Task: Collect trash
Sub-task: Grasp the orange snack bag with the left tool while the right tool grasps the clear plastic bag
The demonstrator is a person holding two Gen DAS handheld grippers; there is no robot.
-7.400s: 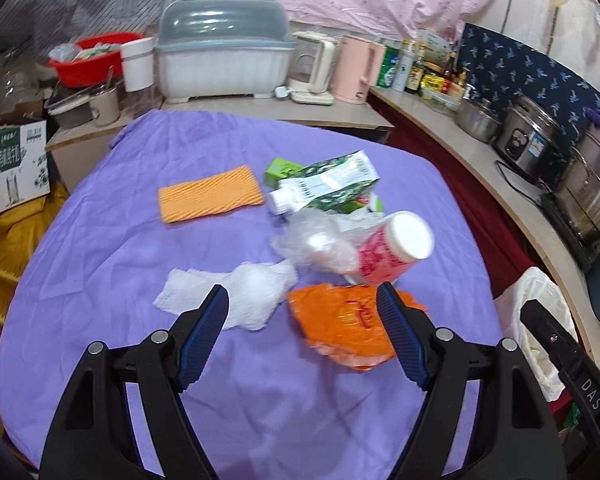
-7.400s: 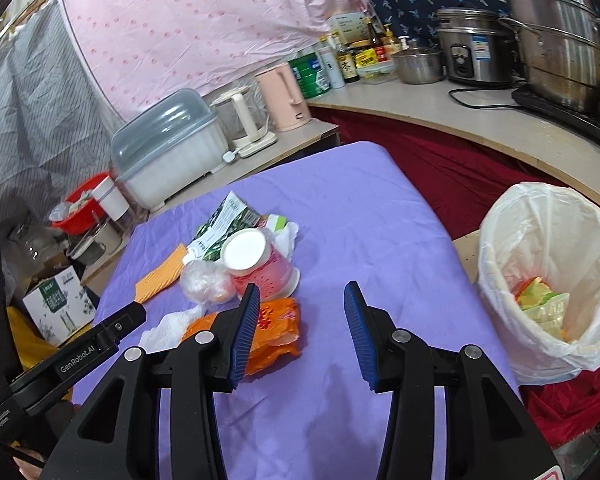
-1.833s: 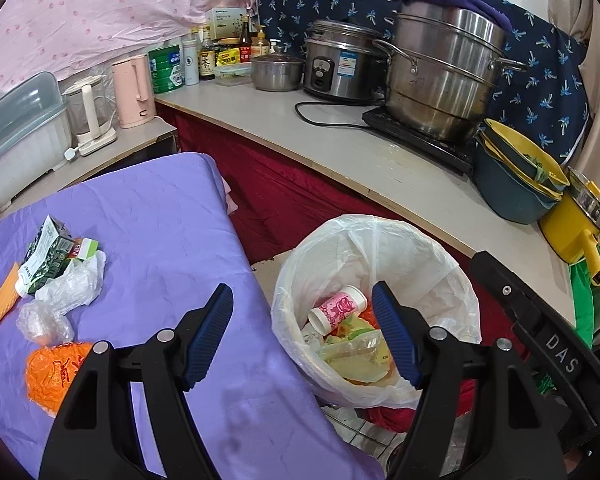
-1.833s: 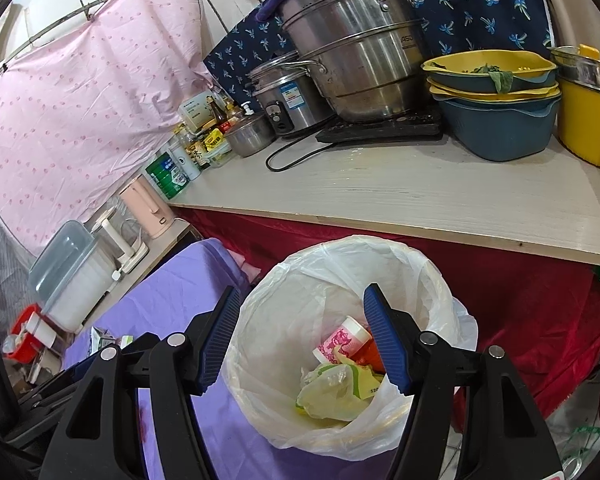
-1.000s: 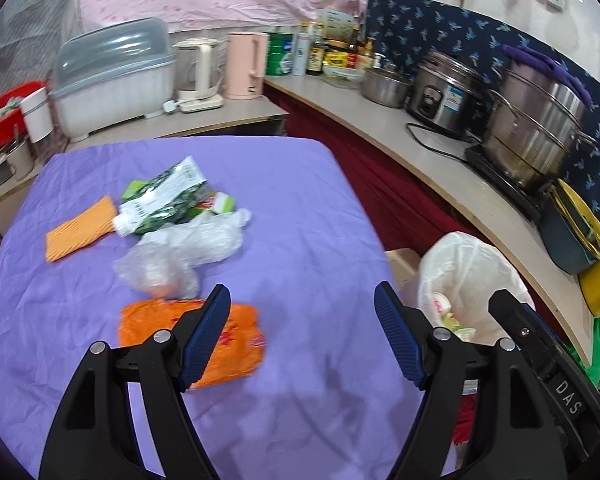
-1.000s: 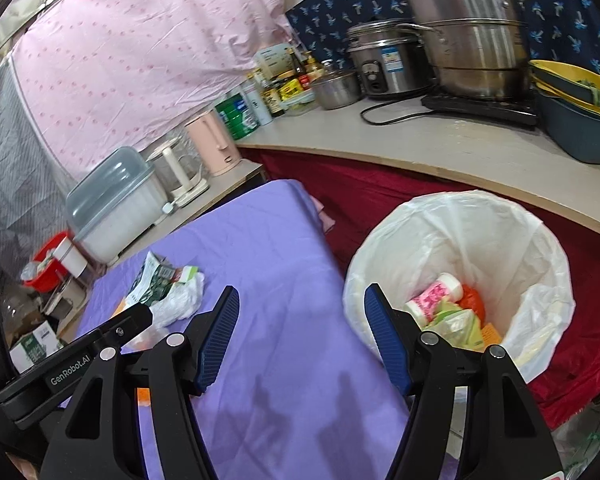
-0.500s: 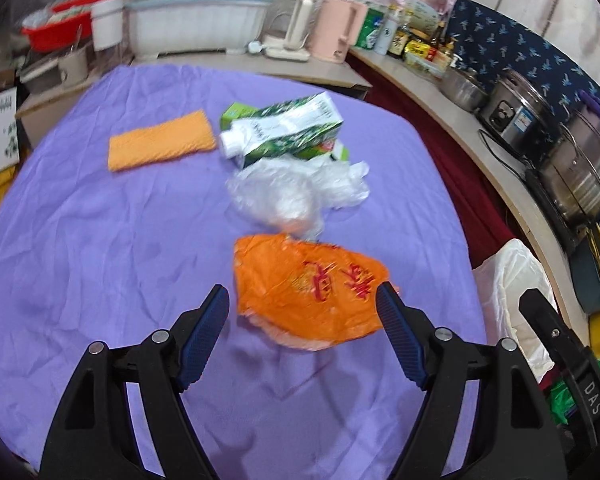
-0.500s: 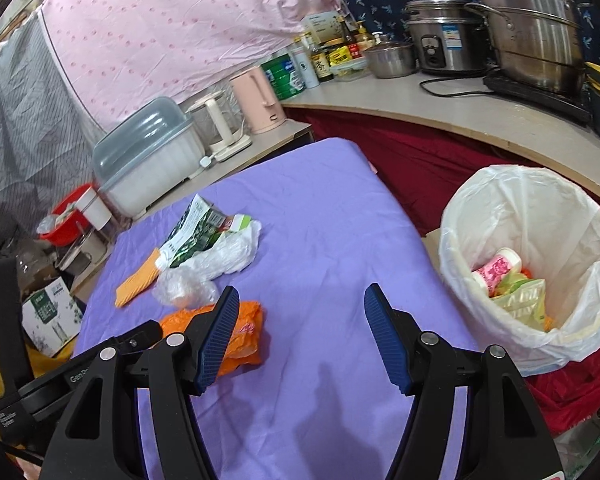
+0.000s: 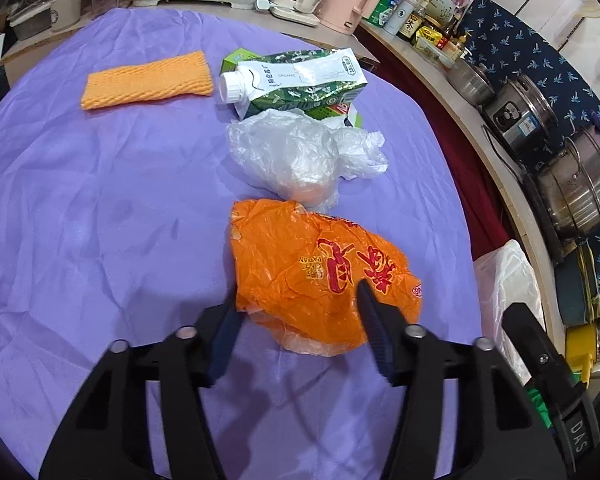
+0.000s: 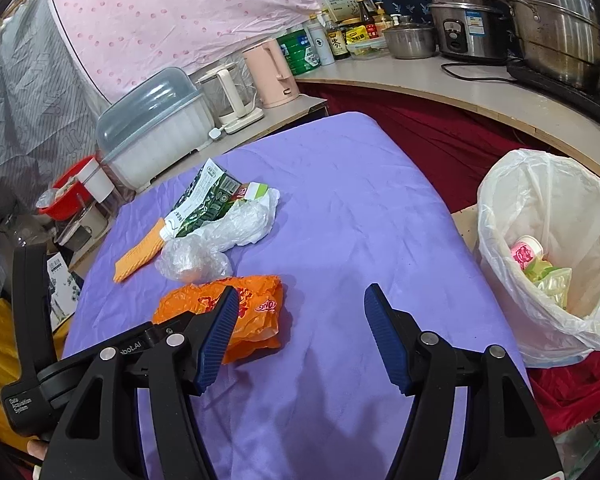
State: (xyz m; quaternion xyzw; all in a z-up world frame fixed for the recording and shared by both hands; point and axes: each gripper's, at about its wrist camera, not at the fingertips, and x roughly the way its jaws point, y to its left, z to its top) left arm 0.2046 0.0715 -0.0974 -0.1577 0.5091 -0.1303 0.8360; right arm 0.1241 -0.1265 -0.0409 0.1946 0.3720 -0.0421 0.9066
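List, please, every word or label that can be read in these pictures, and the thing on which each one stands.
"ORGANIC": green milk carton.
"DAS": right hand-held gripper.
"Data Acquisition System": left hand-held gripper.
Red characters on the orange bag: not legible to me.
Counter bottles: too small.

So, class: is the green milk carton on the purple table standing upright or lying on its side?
Lying on its side. The green milk carton rests flat on the purple tablecloth, its white screw cap pointing sideways toward the orange cloth.

You are in a home kitchen, rice cooker (image 10: 466, 34) on curved counter (image 10: 440, 84), steamer pot (image 10: 556, 20), pink kettle (image 10: 274, 74), sauce bottles (image 10: 338, 42).
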